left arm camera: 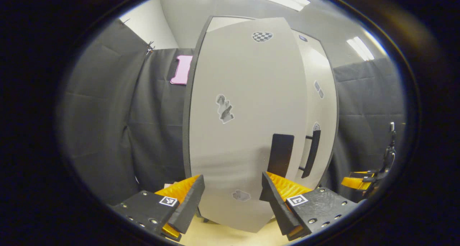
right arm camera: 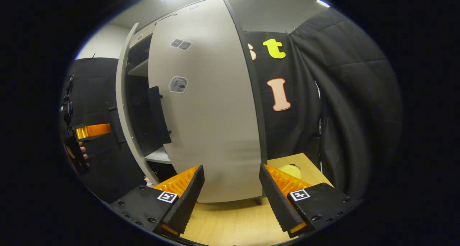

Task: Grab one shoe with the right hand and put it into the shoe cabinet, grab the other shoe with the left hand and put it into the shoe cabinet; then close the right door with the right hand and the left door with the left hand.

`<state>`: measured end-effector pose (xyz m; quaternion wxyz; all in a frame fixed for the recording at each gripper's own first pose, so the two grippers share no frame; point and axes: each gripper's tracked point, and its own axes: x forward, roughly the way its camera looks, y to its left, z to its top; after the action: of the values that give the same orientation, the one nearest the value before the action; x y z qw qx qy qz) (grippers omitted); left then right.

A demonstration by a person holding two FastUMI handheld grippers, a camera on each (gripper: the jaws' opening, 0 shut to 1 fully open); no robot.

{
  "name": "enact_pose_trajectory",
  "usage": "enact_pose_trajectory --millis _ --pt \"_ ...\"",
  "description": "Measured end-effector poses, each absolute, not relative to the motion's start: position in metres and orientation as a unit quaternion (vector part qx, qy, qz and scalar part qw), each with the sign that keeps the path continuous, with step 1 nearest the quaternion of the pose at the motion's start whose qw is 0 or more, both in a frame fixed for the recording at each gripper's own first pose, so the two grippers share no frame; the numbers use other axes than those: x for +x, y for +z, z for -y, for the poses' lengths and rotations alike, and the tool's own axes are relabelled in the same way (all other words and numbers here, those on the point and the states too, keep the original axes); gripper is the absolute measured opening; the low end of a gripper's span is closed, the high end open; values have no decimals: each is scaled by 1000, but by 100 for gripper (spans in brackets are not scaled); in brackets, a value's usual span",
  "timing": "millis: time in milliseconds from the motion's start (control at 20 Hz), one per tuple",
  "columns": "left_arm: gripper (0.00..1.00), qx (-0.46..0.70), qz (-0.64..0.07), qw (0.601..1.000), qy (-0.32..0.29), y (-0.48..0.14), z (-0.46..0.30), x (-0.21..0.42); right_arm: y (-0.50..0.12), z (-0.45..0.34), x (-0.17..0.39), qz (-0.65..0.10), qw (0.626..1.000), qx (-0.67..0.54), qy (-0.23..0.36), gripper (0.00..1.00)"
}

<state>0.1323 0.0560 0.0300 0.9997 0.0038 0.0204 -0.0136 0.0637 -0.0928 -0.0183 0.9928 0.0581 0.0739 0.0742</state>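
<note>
Left gripper (left arm camera: 231, 199) spread, empty, facing the shoe cabinet's (left arm camera: 316, 105) smooth matte grey left door (left arm camera: 248, 123), ajar. Right gripper (right arm camera: 230, 194) spread, empty, before the flat right door (right arm camera: 208, 113) with its black bar handle (right arm camera: 158, 116). Shoes not discernible. Cabinet stands on pale wood floor (right arm camera: 233, 221).

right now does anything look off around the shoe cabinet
Nothing looks damaged or spilled. Both cabinet doors are ajar: the left door nearly shut, the right door swung wider, showing a shelf. A yellowish thing lies on the floor behind the cabinet.
</note>
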Motion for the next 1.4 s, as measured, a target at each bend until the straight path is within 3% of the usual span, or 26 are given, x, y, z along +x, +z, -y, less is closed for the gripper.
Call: enact_pose_trajectory --millis 550,750,950,1000,1100,1150,1200,1400 --pt "99 -80 54 995 23 60 -114 104 30 94 64 -45 995 80 44 98" --pt "89 -62 72 995 35 66 -124 86 53 87 61 -16 996 73 42 98" --pt "98 -28 86 994 69 67 -133 72 69 76 53 10 998 52 42 100" --pt "89 -19 86 993 75 68 -135 72 71 72 51 15 998 47 42 98" --pt "99 -10 78 994 77 64 -135 71 72 63 47 22 998 38 44 98" --pt "99 -12 75 994 77 63 -136 71 71 57 45 23 998 38 45 92" --pt "99 -18 71 994 76 60 -135 70 70 50 44 22 998 40 47 98" --pt "99 -25 54 996 61 57 -133 69 59 21 33 17 998 46 50 98"
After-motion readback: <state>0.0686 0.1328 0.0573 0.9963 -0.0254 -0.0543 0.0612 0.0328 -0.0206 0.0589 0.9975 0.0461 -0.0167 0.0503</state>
